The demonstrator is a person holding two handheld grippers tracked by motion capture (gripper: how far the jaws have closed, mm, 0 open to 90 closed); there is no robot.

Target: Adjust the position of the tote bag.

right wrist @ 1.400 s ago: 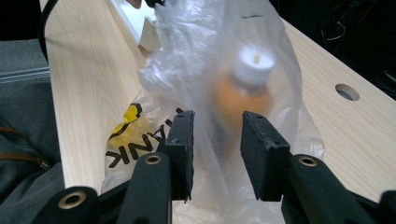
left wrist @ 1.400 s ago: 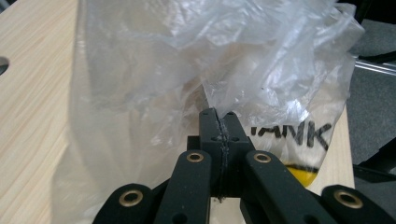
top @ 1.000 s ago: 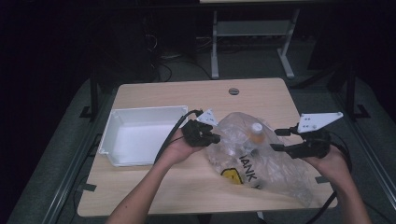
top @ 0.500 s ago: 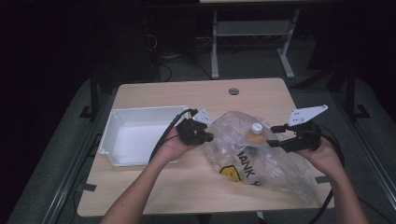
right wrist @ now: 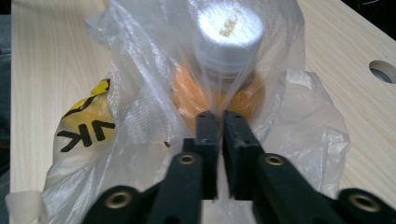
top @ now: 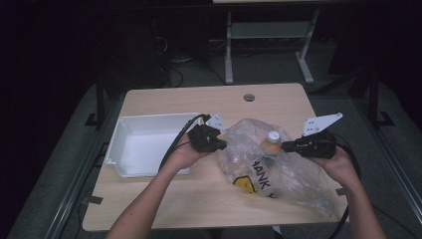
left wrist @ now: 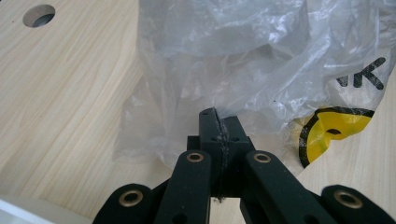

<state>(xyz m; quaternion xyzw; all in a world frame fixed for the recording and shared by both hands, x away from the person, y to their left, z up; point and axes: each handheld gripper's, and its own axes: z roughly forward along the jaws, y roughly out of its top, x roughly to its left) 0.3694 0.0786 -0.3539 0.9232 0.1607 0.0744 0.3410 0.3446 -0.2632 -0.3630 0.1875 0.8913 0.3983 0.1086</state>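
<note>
A crumpled clear plastic bag [top: 291, 177] with a yellow face and black letters lies on the wooden table [top: 199, 102]. Inside it stands an orange bottle [top: 271, 146] with a white cap [right wrist: 229, 28]. My left gripper [top: 224, 144] is shut on the bag's left edge, and the film [left wrist: 243, 56] is pinched between its tips [left wrist: 217, 116]. My right gripper [top: 284, 146] has just been closing. Its jaws [right wrist: 215, 119] now stand together on the bag film [right wrist: 140, 70] right in front of the bottle.
A white rectangular tray [top: 149, 119] sits on the table's left side, just beyond my left hand. A round cable hole [top: 249, 97] is near the far edge. Dark floor and a desk frame [top: 229, 45] lie behind the table.
My right gripper has moved left and slightly down toward the bottle, and its jaws have closed on the bag. The left gripper keeps its hold and has barely moved.
</note>
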